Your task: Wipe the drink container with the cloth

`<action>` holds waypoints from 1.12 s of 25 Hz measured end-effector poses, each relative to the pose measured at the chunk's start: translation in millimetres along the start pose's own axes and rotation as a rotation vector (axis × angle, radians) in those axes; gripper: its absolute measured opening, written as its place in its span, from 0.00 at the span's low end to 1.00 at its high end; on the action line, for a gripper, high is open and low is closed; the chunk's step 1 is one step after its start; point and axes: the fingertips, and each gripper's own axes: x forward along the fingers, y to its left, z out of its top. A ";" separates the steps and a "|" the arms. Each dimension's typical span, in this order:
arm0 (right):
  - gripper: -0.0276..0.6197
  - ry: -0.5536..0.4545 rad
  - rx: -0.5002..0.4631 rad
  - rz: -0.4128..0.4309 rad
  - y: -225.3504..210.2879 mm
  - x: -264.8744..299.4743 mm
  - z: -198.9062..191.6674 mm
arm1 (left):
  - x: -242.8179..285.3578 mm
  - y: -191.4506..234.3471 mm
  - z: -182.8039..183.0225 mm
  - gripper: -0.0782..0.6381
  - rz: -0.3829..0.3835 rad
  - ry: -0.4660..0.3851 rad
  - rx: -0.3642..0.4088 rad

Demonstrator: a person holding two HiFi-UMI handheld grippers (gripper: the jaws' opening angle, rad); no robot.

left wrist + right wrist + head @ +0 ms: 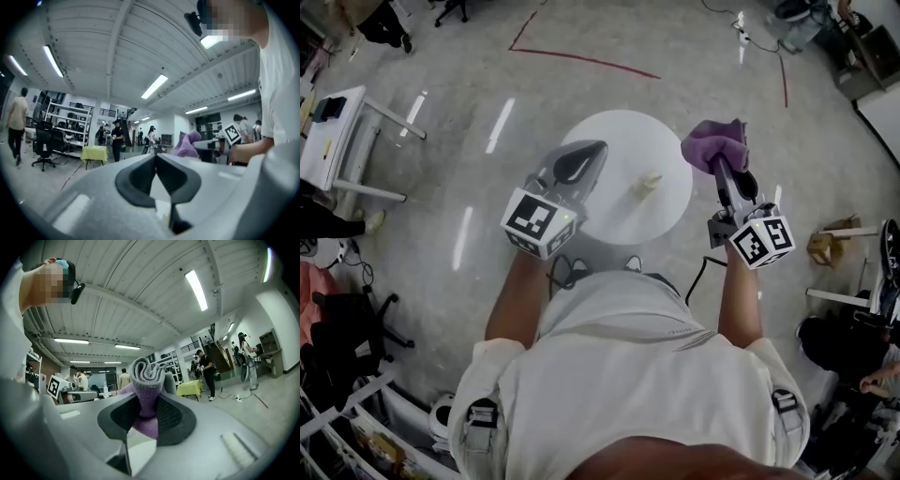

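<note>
Purple cloth (717, 142) is clamped in the right tongs (722, 164); the left tongs (595, 150) are closed on nothing. The drink container (649, 184) appears upright on the round table (619, 136) between them, at eight o'clock from the cloth.

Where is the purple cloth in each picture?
Head view: purple cloth upper right, in the right gripper.
Left gripper view: cloth just right of centre, beyond the jaws.
Right gripper view: cloth in the middle, pinched between the jaws.
Shared landmark: the right gripper holding it.
</note>
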 end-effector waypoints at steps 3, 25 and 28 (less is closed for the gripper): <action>0.19 -0.031 0.013 0.014 19.7 -6.4 17.8 | -22.0 0.0 16.8 0.11 0.016 -0.006 0.001; 0.19 -0.087 -0.017 0.023 36.9 -54.7 49.0 | -22.7 -31.5 54.3 0.11 -0.023 -0.032 0.071; 0.19 -0.092 -0.021 0.029 34.9 -56.8 51.9 | -21.0 -37.0 61.2 0.11 -0.039 -0.050 0.055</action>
